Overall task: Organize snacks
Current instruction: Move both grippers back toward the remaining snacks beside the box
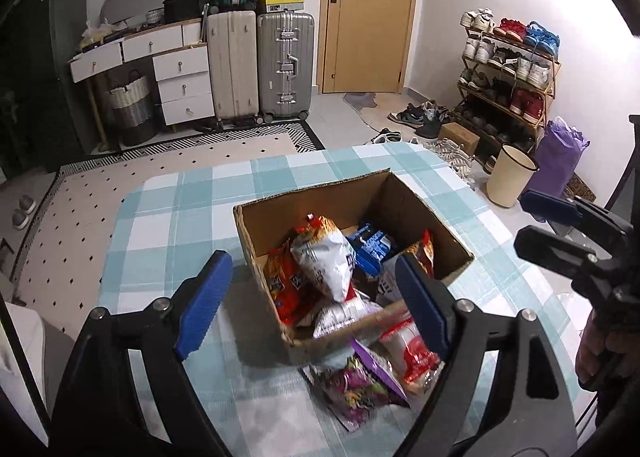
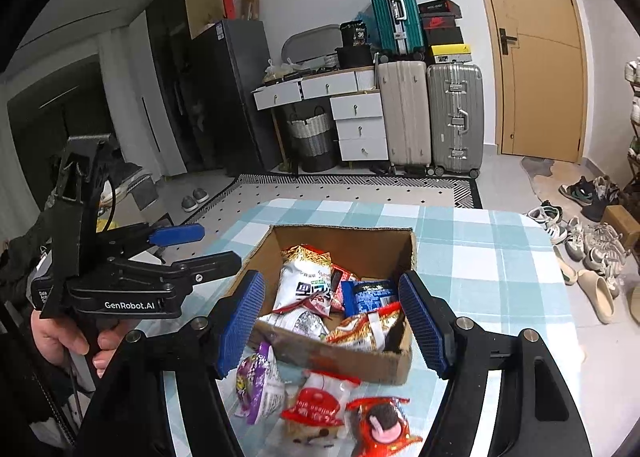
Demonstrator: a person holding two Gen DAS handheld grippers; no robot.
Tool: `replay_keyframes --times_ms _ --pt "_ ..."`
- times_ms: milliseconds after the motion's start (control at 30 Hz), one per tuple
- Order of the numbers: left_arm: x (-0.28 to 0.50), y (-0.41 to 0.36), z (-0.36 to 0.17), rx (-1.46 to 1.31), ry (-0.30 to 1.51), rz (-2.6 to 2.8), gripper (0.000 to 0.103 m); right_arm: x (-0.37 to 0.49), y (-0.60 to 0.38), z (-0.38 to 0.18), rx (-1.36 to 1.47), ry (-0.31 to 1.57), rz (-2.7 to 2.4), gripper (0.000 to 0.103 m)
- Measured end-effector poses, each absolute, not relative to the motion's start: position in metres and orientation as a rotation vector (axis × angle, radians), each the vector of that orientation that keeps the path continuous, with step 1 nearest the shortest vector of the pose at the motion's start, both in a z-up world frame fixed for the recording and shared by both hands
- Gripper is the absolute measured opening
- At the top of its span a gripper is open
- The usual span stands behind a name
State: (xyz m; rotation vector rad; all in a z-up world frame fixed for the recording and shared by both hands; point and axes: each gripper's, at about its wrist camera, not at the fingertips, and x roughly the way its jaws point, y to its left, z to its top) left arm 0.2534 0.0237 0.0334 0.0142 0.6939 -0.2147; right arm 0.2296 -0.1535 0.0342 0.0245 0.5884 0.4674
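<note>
Both grippers were above the near edge of the table, nothing held. The left gripper had its blue pads spread wide, empty, framing the near-left part of the cardboard box. The right gripper was likewise spread wide and empty, straddling the box's near wall.

The box sat open-topped on the checked tablecloth, roughly mid-table. Inside it: a white bag lying on top, a blue packet to its right, an orange bag along the left wall, and a red-and-gold bag leaning over the near wall.

Three snacks were outside the box on the cloth, just in front of its near wall: a purple packet at left, a red-and-white packet in the middle, and a red packet with a chocolate-coloured picture at right. The purple and the red-and-white packets lay just beside each other; contact was unclear.

Behind the table: suitcases, a drawer unit, and a shoe rack.
</note>
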Motion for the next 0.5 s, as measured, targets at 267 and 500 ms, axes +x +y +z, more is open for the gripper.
replay_keyframes --times_ms 267,500 --pt "0.214 0.020 0.046 0.023 0.655 -0.151 0.097 0.194 -0.163 0.042 0.034 0.563 0.436 0.082" --pt "0.181 0.021 0.054 0.016 0.619 -0.124 0.102 0.164 -0.171 0.044 0.058 0.541 0.416 0.088"
